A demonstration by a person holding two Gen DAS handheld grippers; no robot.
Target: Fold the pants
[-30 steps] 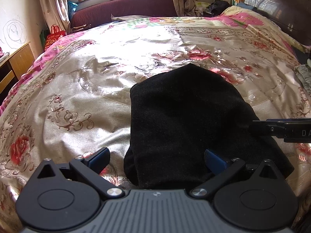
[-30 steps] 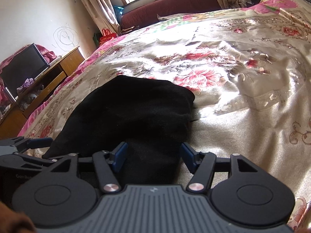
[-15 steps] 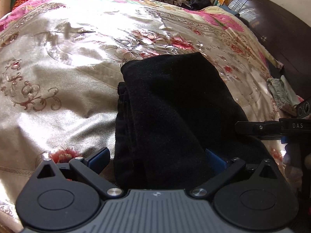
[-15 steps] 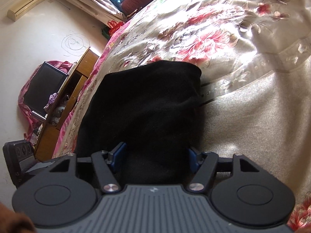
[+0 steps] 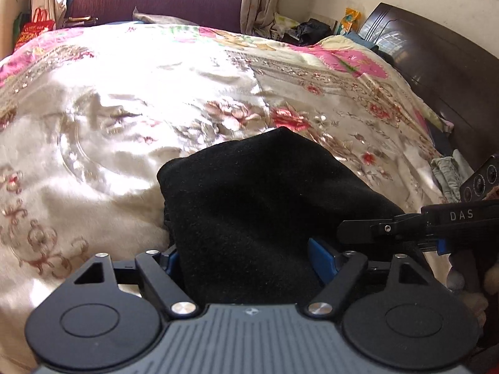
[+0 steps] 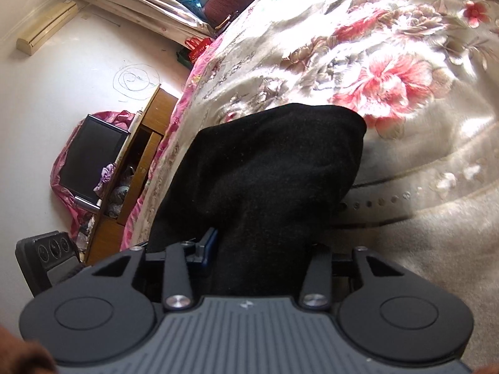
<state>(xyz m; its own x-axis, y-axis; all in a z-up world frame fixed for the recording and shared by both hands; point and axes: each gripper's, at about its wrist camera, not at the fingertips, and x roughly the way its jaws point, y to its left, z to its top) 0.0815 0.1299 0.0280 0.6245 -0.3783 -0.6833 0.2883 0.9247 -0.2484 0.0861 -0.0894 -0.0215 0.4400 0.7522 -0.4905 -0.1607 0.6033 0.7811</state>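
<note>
Bedspread (image 5: 131, 118), satin w/ floral print, fills everything ahead of both grippers. On it, straight ahead of the fingers and running back between them, lie the pants (image 5: 259, 199), black, already folded into a thick compact bundle w/ several layers showing at its left edge. A belt strap (image 6: 389, 201) w/ holes sticks out from under the bundle, just right of the right gripper's line.

Left gripper (image 5: 246, 260): jaws partly apart, near end of the bundle bunched between the blue pads, so holding pants. Right gripper (image 6: 262, 249): same story, narrow-ish, fabric filling the gap between fingers; only the left pad shows, the other is hidden behind cloth. From the left cam the right gripper sits just to the right, at the bundle's side.

Step, prob: late stage, both gripping the near end of the folded stack, either for one last fold away or to lift and place.

Next calls for: both moving together, level, grips firm so layers don't slide; watch that belt doesn't drag.
</note>
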